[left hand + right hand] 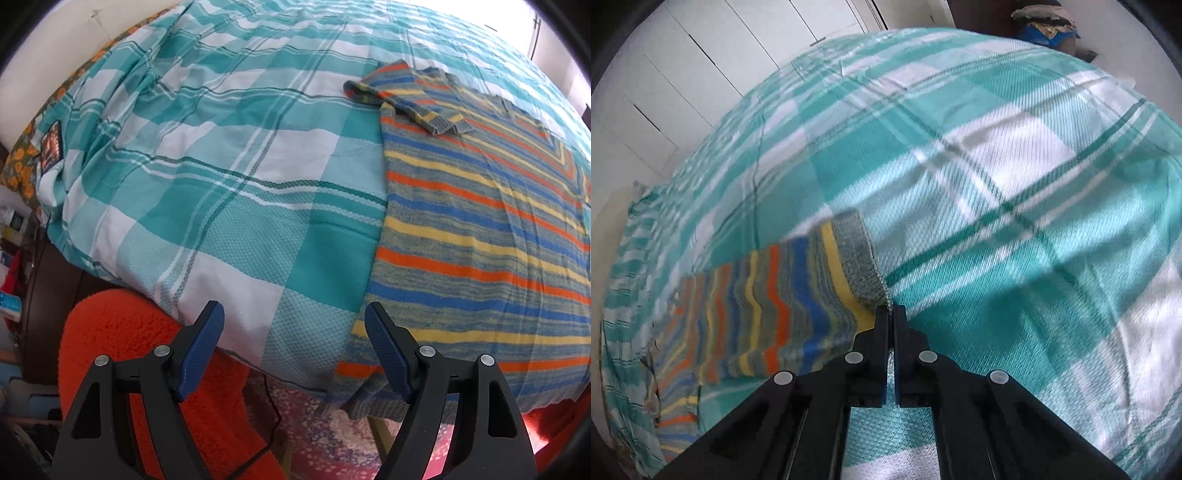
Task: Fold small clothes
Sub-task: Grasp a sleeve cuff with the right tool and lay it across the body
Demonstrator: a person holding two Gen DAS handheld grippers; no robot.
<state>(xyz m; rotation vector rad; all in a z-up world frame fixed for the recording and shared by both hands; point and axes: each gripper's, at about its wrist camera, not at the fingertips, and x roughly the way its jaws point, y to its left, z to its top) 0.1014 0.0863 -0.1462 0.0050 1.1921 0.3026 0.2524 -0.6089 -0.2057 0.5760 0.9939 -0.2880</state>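
Observation:
A striped knit sweater [480, 221] in orange, blue, yellow and grey lies flat on the teal checked bedspread [221, 166]. Its hem hangs over the near edge of the bed, and one sleeve [406, 99] is folded across its top. My left gripper [293, 308] stands open above the bed's near edge, just left of the hem corner, with nothing between its fingers. In the right wrist view my right gripper [891, 307] is shut on the corner of the grey cuff of the other sleeve [798, 291]. That sleeve stretches away to the left toward the sweater's body.
An orange fluffy cushion [129, 332], a black cable [271, 406] and a patterned rug [317, 424] lie below the bed edge. A small dark card-like thing [50, 144] rests at the bed's left. White wardrobe doors [683, 74] stand behind the bed, and a pile of things [1045, 22] sits at the far right.

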